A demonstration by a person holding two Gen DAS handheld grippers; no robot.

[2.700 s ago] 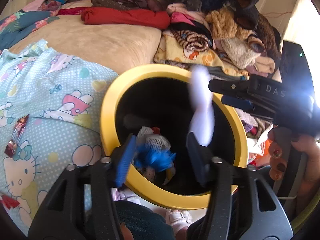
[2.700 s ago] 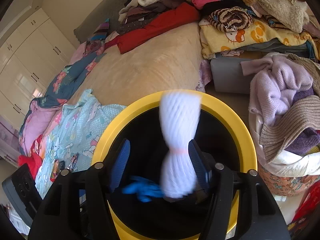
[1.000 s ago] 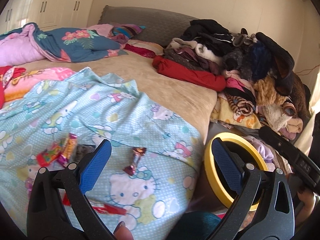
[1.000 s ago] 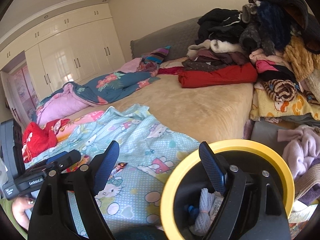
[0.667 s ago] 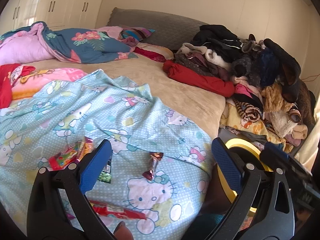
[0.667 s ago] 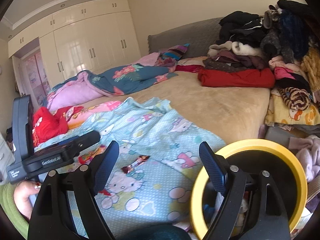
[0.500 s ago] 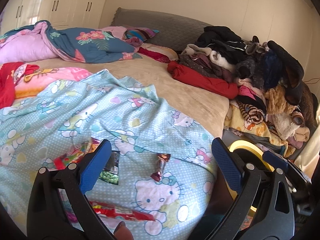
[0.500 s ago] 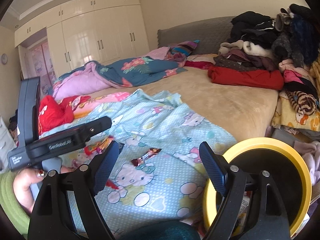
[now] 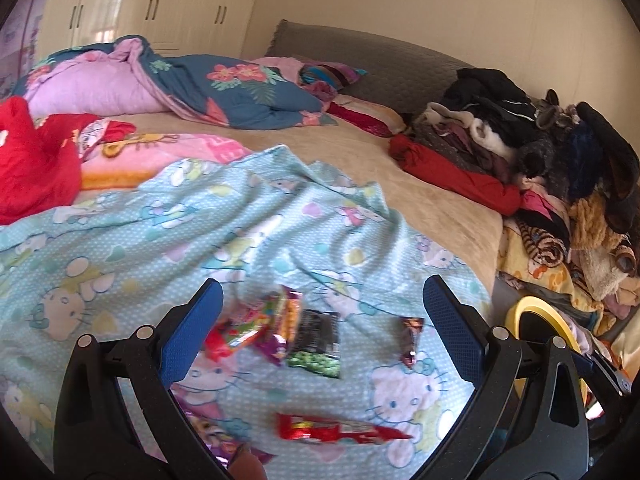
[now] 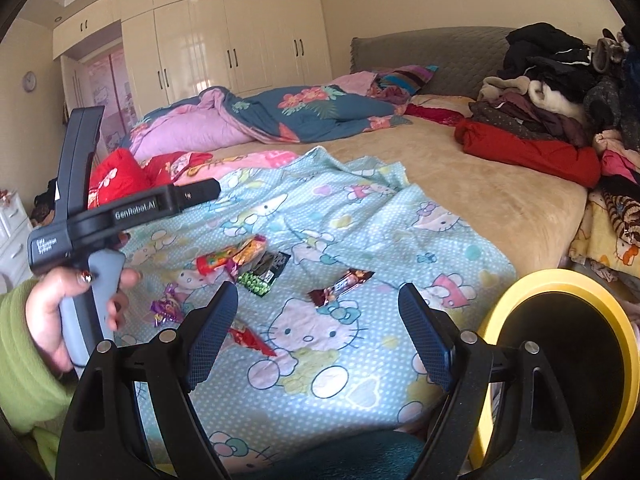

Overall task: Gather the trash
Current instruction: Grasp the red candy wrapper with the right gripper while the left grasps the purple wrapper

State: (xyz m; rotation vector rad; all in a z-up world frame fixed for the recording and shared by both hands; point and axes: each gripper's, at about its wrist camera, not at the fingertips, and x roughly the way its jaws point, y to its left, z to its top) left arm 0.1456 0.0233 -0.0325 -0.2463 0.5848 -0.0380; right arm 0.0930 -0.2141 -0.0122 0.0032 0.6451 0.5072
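- Step: reach for next wrappers; left gripper point(image 9: 320, 316) and right gripper point(image 10: 316, 320), jaws apart, empty.
- Trash: brown wrapper point(image 10: 340, 282), green-pea packet point(image 9: 316, 342) on bed's blue sheet point(image 10: 360, 216).
- Bin point(image 10: 560, 360): near right.
- Next: lower, straddle one wrapper, close.

Bed point(image 10: 500, 184), kitty sheet point(image 10: 340, 216), clothes pile point(image 10: 560, 92), wrappers point(image 9: 312, 340)

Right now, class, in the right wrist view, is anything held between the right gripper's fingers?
No. The right gripper stands open and empty above the blue cartoon sheet, with the wrappers lying beyond its fingers.
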